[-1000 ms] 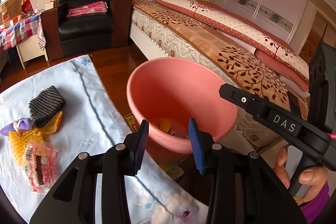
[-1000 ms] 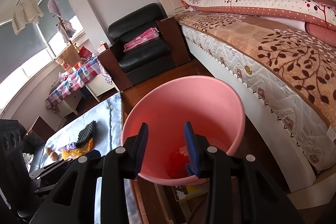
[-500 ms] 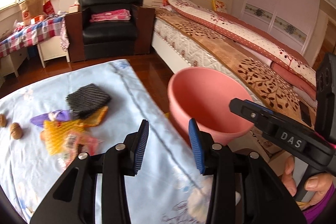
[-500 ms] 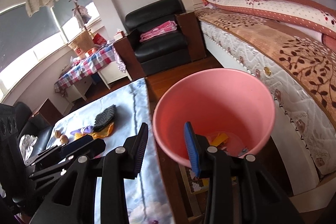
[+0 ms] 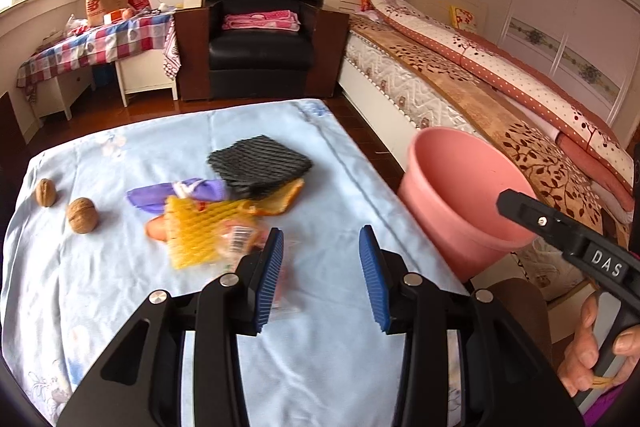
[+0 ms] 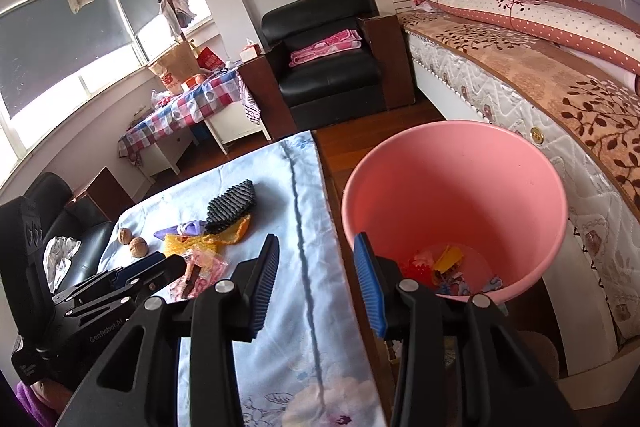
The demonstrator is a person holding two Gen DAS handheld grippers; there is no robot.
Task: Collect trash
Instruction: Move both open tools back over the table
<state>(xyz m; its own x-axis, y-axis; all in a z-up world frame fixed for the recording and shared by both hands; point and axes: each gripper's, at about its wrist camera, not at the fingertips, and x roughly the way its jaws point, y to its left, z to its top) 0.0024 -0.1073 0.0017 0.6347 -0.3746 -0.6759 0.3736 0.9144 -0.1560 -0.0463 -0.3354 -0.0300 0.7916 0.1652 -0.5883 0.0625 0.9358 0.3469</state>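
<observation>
A pile of trash lies on the light blue tablecloth [image 5: 120, 267]: black foam net [image 5: 260, 167], yellow foam net [image 5: 196, 231], purple wrapper [image 5: 176, 191], orange peel [image 5: 284, 199] and a pink snack packet [image 6: 200, 267]. My left gripper [image 5: 320, 275] is open and empty just right of the pile, above the cloth. My right gripper [image 6: 316, 287] is open and empty over the table's right edge. The pink bin [image 6: 456, 187] stands on the floor right of the table with several scraps inside; it also shows in the left wrist view [image 5: 460, 187].
Two walnuts [image 5: 82, 215] lie on the cloth at the left. A bed [image 5: 480, 99] runs along the right behind the bin. A black armchair [image 5: 260, 35] and a checked side table [image 5: 96, 47] stand at the back.
Both grippers have swung left, away from the bin and towards the table. The left gripper is now over the cloth beside the trash pile. Both jaws stay open.
</observation>
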